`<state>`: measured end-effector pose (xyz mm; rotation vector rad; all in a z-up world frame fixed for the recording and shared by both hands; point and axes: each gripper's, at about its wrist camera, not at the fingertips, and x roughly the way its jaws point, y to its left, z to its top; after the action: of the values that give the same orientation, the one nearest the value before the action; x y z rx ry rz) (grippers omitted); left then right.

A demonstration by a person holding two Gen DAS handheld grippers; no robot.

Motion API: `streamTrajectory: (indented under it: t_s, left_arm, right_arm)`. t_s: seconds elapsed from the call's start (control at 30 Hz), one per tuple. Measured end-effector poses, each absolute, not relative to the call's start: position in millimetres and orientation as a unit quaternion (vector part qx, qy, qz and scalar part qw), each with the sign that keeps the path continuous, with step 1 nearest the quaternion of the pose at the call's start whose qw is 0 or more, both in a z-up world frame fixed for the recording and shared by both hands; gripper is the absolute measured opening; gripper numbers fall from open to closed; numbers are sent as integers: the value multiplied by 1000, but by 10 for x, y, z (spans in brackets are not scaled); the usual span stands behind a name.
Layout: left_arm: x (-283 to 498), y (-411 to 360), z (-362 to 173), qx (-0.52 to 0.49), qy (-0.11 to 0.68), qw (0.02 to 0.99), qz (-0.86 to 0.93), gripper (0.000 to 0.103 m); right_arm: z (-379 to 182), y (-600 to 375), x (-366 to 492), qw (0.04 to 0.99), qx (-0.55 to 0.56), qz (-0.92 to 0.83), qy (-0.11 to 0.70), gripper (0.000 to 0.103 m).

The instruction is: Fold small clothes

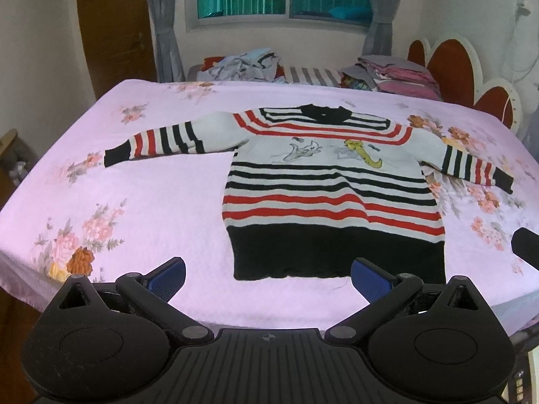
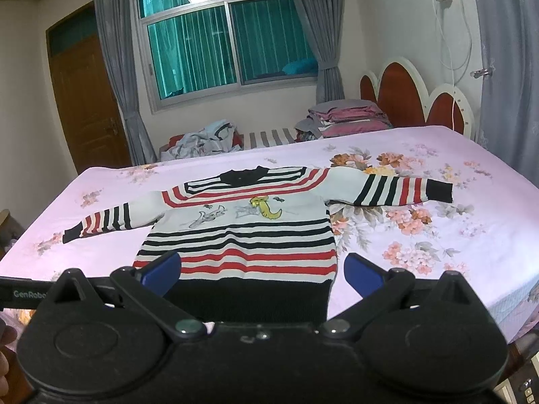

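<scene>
Both jaws are held spread and empty: the left hand-held gripper (image 1: 267,277) is kept before the hem's left corner, the right hand-held gripper (image 2: 262,274) over the black hem. The sweater (image 1: 323,185) is laid flat on the bed (image 1: 151,202), collar away, sleeves outstretched sideways. The hem is partly hidden in the right view and seen whole in the left.

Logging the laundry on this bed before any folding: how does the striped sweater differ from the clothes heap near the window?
The striped sweater lies flat, sleeves spread, in the middle of the bedspread; the clothes heap is crumpled at the far edge. The sweater is one red, black and white garment; the heap looks mostly grey-blue, with several pieces. No hand-held gripper touches either.
</scene>
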<state>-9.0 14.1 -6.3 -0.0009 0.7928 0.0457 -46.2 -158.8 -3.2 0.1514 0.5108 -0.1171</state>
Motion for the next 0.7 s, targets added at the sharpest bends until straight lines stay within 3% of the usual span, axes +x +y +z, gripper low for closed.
streamTrajectory:
  t_s: [0.7]
  left_arm:
    - [-42, 82, -107, 9, 392, 920, 20, 103]
  right_arm:
    - [-148, -1571, -380, 958, 73, -53, 273, 103]
